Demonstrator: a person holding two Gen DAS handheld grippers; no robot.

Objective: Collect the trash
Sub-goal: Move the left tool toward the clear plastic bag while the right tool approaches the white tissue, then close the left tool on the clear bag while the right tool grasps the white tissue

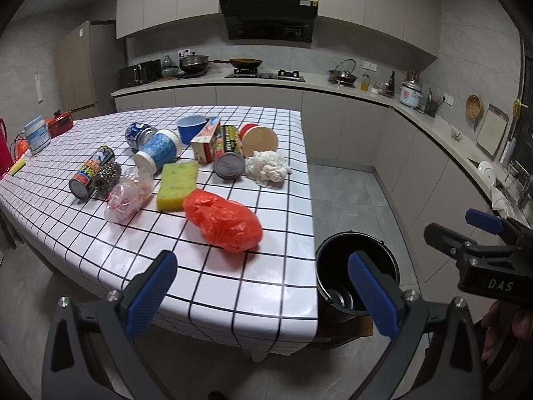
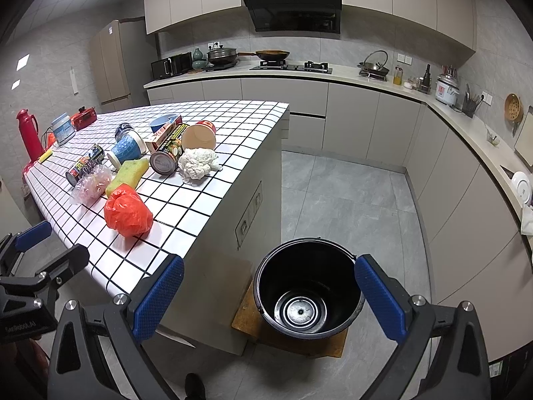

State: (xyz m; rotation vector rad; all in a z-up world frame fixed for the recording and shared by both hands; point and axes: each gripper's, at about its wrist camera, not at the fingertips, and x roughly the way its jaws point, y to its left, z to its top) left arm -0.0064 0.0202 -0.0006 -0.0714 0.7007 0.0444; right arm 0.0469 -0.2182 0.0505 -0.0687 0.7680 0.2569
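Trash lies on the checked table (image 1: 233,266): a red plastic bag (image 1: 223,221) nearest, a yellow sponge (image 1: 176,180), a clear crumpled bag (image 1: 128,193), a white tissue wad (image 1: 268,166), several cans and paper cups (image 1: 160,150). A black bucket (image 2: 308,286) stands on a wooden board on the floor by the table end. My left gripper (image 1: 263,293) is open and empty over the table's near edge. My right gripper (image 2: 269,296) is open and empty above the bucket; it also shows in the left wrist view (image 1: 466,233).
A white tub (image 1: 36,136), a small red pot (image 1: 60,123) and a red thermos (image 2: 28,133) stand at the table's far left. Kitchen counters (image 2: 466,126) run along the back and right walls. Grey tiled floor (image 2: 349,200) lies between.
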